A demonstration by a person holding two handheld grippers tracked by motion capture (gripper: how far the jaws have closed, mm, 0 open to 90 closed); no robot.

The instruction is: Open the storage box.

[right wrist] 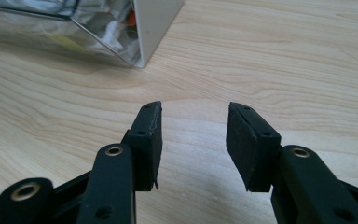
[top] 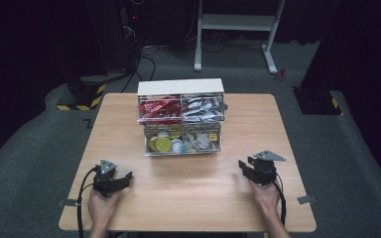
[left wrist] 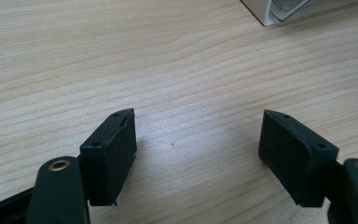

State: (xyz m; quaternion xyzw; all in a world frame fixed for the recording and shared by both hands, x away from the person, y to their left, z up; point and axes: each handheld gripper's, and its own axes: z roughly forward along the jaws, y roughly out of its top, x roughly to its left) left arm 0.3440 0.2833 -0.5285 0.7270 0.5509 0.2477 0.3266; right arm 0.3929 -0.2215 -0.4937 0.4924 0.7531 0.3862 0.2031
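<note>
A white organiser (top: 180, 88) with clear tilt-out bins stands at the middle of the wooden table (top: 188, 188). Its top bins hold red packets (top: 159, 108) and silver packets (top: 202, 108); the lower bins hold round yellow and white pieces (top: 164, 143) and small mixed items (top: 201, 141). My left gripper (top: 125, 179) rests near the table's front left, held by a hand, open with nothing between its jaws (left wrist: 198, 140). My right gripper (top: 243, 168) rests at the front right, also open and empty (right wrist: 194, 133). The organiser's corner (right wrist: 144, 32) lies just ahead of the right jaws.
Beyond the table stand a white frame on legs (top: 235, 25) and dark equipment with cables (top: 129, 34) on a grey floor. Yellow-black striped bases (top: 82, 96) sit at the back left and right. Bare wood lies between the grippers and the organiser.
</note>
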